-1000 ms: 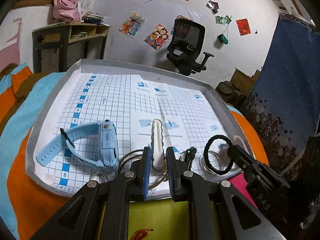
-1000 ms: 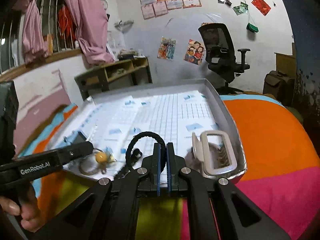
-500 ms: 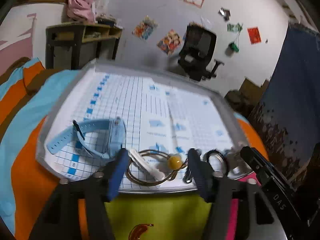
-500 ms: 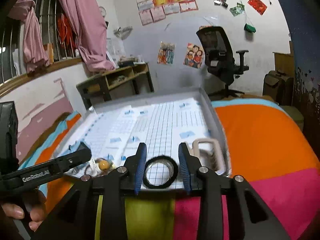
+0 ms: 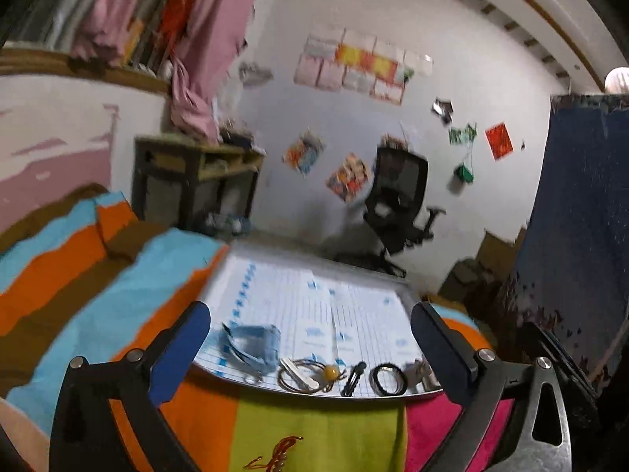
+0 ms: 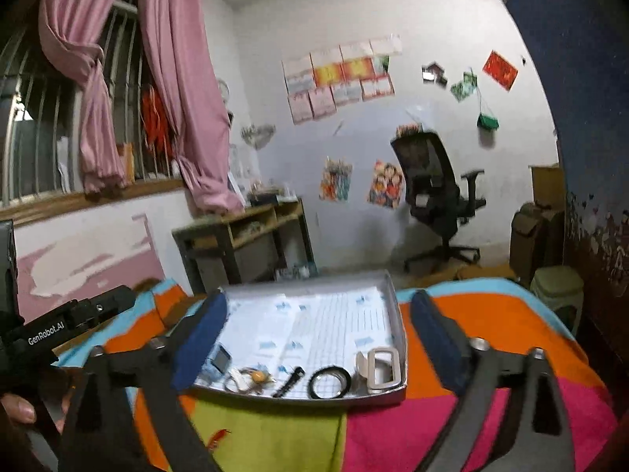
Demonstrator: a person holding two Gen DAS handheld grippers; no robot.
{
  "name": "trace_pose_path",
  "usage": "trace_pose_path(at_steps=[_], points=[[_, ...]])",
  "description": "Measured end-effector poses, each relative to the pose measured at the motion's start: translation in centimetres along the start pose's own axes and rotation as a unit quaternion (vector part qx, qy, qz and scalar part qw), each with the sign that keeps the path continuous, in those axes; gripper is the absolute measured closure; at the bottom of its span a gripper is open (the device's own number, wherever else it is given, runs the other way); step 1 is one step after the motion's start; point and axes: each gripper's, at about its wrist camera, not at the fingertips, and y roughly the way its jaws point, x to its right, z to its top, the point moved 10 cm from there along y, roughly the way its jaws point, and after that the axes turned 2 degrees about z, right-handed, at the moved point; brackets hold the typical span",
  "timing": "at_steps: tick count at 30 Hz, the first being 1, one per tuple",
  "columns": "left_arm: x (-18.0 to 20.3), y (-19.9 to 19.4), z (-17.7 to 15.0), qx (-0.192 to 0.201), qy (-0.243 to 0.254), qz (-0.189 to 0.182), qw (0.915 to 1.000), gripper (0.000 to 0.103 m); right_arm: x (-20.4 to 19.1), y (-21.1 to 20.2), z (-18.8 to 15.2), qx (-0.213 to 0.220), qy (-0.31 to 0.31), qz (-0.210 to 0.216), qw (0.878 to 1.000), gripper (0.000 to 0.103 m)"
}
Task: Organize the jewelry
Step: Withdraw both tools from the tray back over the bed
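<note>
Bedspread (image 6: 491, 314) in orange, pink, green and blue stripes carries the grey tray (image 6: 397, 322), lined with white grid paper. All the jewelry lies in one row along the tray's near edge. From left to right in the left wrist view: a pale blue watch (image 5: 251, 344), a thin bangle (image 5: 304, 373) with a white clip (image 5: 298, 371) and a yellow bead (image 5: 331, 372) inside it, a black hair clip (image 5: 353, 378) with its long axis running away from the camera, and a black ring (image 5: 389, 380). The right wrist view adds a beige buckle (image 6: 379, 367) at the right end. Left gripper (image 5: 310, 338) and right gripper (image 6: 318, 338) both hang above and short of the row, jaws spread wide, holding nothing. Everything lies ahead of and below both grippers. The left looks nearer the watch and bangle, the right nearer the ring and buckle.
</note>
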Motion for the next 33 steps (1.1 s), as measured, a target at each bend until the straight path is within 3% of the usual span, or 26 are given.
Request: trace_pose_path(at_steps=[2,7,11,14,21,26,33], points=[[-0.3,-2.7,0.9,0.025,0.008,0.013,0.9996,0.000,-0.7,-2.1,1.3,0.020,-0.009,0.003,1.000,0.002],[-0.5,-8.5,1.8,0.067,0.040,0.026,0.9966,0.000,-2.7,-6.4,2.8,0.056,-0.011,0.017,0.998,0.001],[-1.1,-12.7,1.4,0.081,0.054,0.040,0.9944,0.000,-4.0,-10.0,2.7,0.075,-0.014,0.022,0.997,0.001],[-1.5,-15.3,0.7,0.081,0.067,0.042,0.9935,0.000,-4.1,-11.9,2.0,0.077,-0.007,0.000,0.997,0.001],[-3.7,-18.9,-2.0,0.082,0.071,0.064,0.9921,0.000,-4.9,-14.7,-1.4,0.054,-0.017,-0.008,0.998,0.001],[-5.0,-20.0,-4.1,0.088,0.057,0.056,0.9929,0.000,-4.5,-16.3,-4.4,0.030,-0.027,-0.033,0.999,0.001],[-6.6,-19.1,-8.6,0.049,0.080,0.062,0.9937,0.000,-2.8,-19.3,-9.3,-0.026,-0.026,-0.070,0.997,0.002]])
